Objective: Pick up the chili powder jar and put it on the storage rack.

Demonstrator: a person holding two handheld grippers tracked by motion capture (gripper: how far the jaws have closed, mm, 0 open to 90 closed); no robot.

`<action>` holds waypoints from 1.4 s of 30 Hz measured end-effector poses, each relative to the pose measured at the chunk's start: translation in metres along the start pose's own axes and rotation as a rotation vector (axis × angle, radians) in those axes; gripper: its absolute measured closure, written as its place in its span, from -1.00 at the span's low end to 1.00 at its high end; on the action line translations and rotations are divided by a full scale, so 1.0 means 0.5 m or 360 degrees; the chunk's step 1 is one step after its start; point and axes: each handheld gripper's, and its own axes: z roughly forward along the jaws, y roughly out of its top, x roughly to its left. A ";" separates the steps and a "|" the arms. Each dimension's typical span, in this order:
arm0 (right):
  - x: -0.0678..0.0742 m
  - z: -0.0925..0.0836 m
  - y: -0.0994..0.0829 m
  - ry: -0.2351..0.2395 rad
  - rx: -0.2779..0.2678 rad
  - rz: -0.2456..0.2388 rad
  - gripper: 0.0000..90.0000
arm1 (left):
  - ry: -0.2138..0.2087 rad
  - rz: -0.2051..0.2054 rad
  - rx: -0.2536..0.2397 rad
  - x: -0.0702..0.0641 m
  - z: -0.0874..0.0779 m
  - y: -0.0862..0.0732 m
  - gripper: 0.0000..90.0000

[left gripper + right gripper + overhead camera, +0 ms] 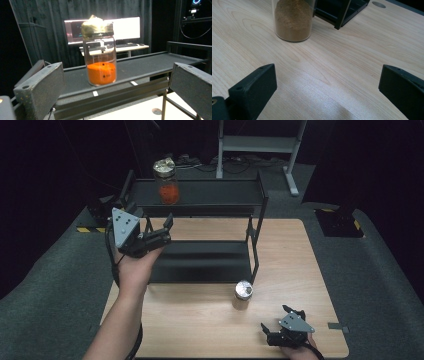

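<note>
A wooden desk lies before me, carrying a black two-tier shelf rack at twelve o'clock. Beyond the rack, at one o'clock, grey metal stand legs rest on dark carpet. In my left gripper view, a lit monitor glows above a keyboard behind.

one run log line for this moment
left gripper: open, facing orange-powder jar on rack top shelf | right gripper: open, low over table | brown-powder jar: on table beside rack
</note>
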 end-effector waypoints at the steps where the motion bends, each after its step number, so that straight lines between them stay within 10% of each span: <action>1: 0.000 0.000 0.000 0.0002 -0.0001 0.0001 -0.99 | -0.0001 -0.0001 0.0004 -0.001 -0.004 -0.002 -0.99; 42: -0.001 -0.001 0.000 0.0005 0.0002 0.0007 -0.99 | -0.0002 -0.0099 0.0382 -0.013 -0.147 -0.216 -0.99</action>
